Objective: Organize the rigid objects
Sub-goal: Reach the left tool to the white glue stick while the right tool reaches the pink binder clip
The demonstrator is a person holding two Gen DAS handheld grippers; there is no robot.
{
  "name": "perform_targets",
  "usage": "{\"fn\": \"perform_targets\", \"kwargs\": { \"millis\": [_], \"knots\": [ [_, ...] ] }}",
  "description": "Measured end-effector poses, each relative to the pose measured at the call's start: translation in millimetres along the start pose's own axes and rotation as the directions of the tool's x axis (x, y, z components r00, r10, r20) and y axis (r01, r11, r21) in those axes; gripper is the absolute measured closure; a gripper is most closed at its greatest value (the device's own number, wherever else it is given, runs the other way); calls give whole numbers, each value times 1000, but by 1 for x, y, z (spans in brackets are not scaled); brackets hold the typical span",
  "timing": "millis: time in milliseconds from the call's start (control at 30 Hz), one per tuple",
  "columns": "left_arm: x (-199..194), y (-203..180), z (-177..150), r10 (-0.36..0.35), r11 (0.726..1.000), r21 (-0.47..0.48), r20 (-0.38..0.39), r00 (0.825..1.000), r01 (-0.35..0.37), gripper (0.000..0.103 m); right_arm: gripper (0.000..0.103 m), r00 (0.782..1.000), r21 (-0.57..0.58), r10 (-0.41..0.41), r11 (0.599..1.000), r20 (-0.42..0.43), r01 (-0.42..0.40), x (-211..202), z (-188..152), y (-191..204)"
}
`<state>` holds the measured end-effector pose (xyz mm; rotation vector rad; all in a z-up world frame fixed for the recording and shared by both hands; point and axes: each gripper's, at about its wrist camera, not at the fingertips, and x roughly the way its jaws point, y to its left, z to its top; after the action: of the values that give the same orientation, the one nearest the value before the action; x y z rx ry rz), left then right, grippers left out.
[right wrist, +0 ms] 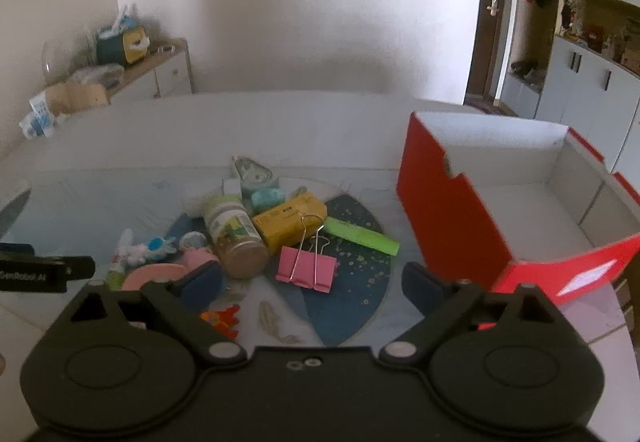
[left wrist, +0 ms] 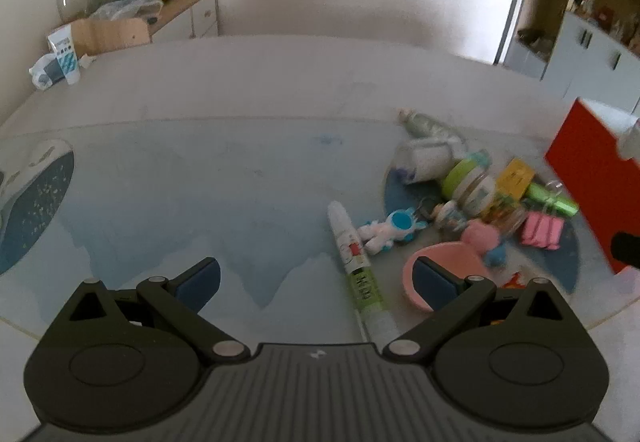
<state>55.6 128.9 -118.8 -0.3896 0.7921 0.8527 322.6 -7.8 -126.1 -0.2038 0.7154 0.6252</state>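
A heap of small items lies on the glass-topped table [left wrist: 200, 177]. My left gripper [left wrist: 318, 284] stands open above the table; a white and green tube [left wrist: 354, 250] lies just inside its right finger, and a pink bowl [left wrist: 444, 270] sits behind that finger. A white-blue toy figure [left wrist: 390, 228] lies beside the tube. My right gripper [right wrist: 314, 286] is open too, hovering short of a pink binder clip [right wrist: 306, 266]. Beyond the clip are a brown-lidded jar [right wrist: 236, 238], a yellow box [right wrist: 290, 222] and a green bar [right wrist: 362, 236]. Nothing is held.
An open red box [right wrist: 452, 217] with a white inside stands right of the heap. The left gripper's body [right wrist: 40, 274] shows at the left edge of the right wrist view. A cluttered sideboard [left wrist: 180, 9] stands against the far wall.
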Motion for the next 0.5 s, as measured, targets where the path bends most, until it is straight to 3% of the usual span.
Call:
{"fn": "perform_targets", "kwargs": {
  "millis": [367,500],
  "knots": [
    [27,-2,-3,64,998,-27,-43,997,-65,1,26,993,-33,-44,999,-107,40,56,0,6],
    [34,-3,-3,66,998,-21,-63,996,-67,11,30,990,-22,-53,998,-129,51,68,2,8]
  ]
}}
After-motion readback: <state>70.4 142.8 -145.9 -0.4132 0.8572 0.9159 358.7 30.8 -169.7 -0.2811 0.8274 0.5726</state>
